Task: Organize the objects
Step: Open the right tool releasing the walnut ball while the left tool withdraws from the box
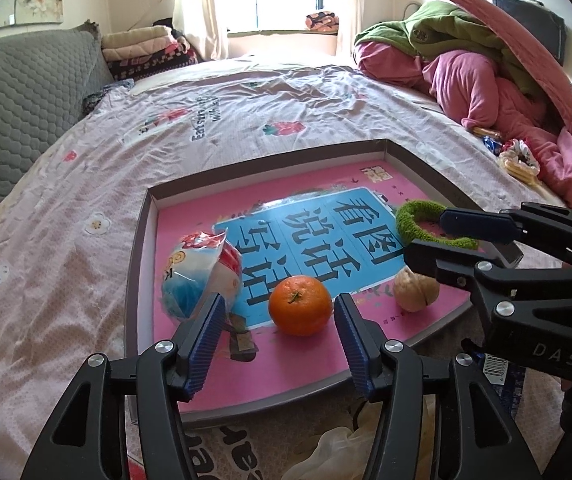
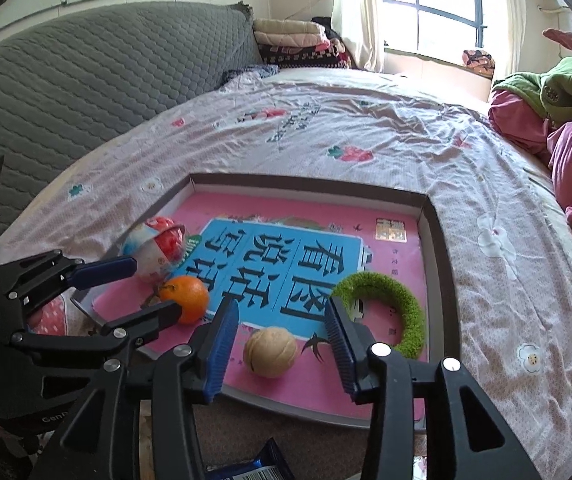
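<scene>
Left wrist view shows the left gripper (image 1: 277, 344) spread wide, its blue ribbed pads flanking the orange (image 1: 300, 305), which sits dead ahead at twelve o'clock, just beyond the fingertips and not touched by either. The orange lies on the pink book cover inside the shallow grey tray (image 1: 137, 264) on the bed (image 1: 85, 200); being round, it has no long axis to line up with, so a straight push forward looks enough to bring the pads alongside it. A snack packet (image 1: 201, 276) stands at about ten o'clock from the gripper, close to the left pad, and could be nudged on the way in. At two o'clock lies the walnut (image 1: 416, 290), and past it the green fuzzy ring (image 1: 426, 224). In the right wrist view the right gripper (image 2: 281, 332) is likewise spread, with the walnut (image 2: 270, 352) between its pads at twelve o'clock and apart from both; the ring (image 2: 390, 312) lies at one o'clock, partly behind the right finger. The left gripper is the nearer to the orange, the right to the walnut. Both come in low, fingers roughly level with the tray floor.
</scene>
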Motion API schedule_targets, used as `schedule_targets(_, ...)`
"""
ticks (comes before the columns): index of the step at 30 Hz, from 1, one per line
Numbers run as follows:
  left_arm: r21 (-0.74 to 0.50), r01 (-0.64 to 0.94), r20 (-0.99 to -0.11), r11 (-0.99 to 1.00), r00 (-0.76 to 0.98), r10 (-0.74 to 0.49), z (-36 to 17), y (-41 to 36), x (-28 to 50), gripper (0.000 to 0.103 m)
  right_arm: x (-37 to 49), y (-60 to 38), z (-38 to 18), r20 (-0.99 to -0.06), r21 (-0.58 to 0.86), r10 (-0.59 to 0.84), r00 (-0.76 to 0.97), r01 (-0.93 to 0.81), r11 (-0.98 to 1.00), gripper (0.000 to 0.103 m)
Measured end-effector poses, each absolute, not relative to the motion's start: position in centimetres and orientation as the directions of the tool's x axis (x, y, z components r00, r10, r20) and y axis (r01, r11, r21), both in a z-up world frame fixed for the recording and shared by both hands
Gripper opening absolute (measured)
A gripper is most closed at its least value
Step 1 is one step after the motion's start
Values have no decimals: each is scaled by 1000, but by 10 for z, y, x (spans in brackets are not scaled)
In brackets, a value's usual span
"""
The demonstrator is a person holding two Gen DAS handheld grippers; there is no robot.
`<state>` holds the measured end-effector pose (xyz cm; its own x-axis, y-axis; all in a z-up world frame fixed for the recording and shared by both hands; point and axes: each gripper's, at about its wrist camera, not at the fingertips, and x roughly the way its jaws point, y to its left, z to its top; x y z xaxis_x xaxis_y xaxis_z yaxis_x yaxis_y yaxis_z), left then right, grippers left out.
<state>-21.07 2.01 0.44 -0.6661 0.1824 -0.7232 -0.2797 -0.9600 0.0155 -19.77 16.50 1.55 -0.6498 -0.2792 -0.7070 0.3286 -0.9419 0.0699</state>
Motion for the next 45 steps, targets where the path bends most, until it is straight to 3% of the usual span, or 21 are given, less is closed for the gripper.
schedule_targets(15, 9, -248, -698, -969, -696, 172, 15, 13, -207, 64, -191, 168, 31, -650, 79, -303, -697, 334, -939, 47)
schedule_targets(21, -1, -225, -680, -974, -714, 166, 21, 8, -205, 68, -186, 171, 40, -612, 71, -299, -732, 326, -943, 53)
schedule_targets(45, -24, -172, -629, -985, -763, 148, 37, 2, -191, 69, -170, 182, 65, -507, 80, -310, -804, 314, -946, 59)
